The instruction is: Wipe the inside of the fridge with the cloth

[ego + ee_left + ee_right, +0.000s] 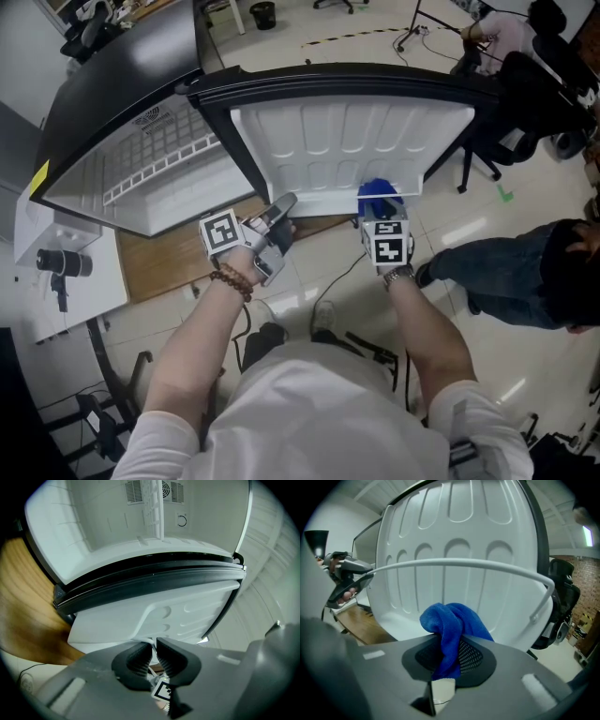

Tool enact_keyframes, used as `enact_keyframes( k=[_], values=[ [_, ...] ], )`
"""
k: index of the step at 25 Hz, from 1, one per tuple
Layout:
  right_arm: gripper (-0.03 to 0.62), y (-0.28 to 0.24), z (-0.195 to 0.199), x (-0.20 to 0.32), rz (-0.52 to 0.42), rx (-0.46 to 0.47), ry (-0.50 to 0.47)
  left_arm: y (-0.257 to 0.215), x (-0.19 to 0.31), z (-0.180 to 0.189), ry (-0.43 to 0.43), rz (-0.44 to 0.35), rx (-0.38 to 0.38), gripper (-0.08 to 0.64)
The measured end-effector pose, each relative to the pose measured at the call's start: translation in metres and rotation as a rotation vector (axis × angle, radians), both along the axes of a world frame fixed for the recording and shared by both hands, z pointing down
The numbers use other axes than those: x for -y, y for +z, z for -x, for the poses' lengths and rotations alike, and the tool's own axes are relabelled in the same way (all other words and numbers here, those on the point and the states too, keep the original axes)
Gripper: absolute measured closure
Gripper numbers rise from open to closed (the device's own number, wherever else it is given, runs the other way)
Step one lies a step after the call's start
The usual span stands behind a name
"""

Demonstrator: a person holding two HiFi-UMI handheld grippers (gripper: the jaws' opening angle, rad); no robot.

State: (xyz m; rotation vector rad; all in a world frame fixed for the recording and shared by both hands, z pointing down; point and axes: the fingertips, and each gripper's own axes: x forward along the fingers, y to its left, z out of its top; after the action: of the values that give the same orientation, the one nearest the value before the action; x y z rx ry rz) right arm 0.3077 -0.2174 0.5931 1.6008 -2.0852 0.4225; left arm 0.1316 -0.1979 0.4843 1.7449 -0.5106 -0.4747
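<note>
Before the open mini fridge point(122, 159), its door point(347, 141) standing wide, the right gripper point(450, 656) pinched a blue cloth point(452, 618) just beside the door's inner liner. I thought it best to press the cloth flat and sweep in overlapping strokes. The left gripper point(153, 656), jaws pressed together, sat by the door's lower edge. Whether it touched was unclear, and much of the fridge's cavity was hidden.

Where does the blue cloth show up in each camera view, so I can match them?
Head view: blue cloth, right of centre, against the lower edge of the fridge door.
Left gripper view: not in it.
Right gripper view: centre, pinched in the right gripper.
Shared landmark: the fridge door's white moulded inside, in all three.
</note>
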Motion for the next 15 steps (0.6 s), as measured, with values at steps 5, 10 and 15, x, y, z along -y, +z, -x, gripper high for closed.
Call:
enact_keyframes(
  k=[5,10,15],
  values=[
    [0.525,0.001,-0.021,0.001,0.009,-0.012,0.071,0.001,0.000,0.001,-0.008,-0.001,0.009,0.529],
    [0.525,0.001,-0.042,0.000,0.018,-0.029,0.135,0.001,0.000,0.001,-0.017,0.004,0.007,0.529],
    [0.526,-0.001,-0.052,-0.003,0.018,-0.019,0.163,0.003,-0.004,0.001,-0.022,0.005,0.010,0.529]
  ],
)
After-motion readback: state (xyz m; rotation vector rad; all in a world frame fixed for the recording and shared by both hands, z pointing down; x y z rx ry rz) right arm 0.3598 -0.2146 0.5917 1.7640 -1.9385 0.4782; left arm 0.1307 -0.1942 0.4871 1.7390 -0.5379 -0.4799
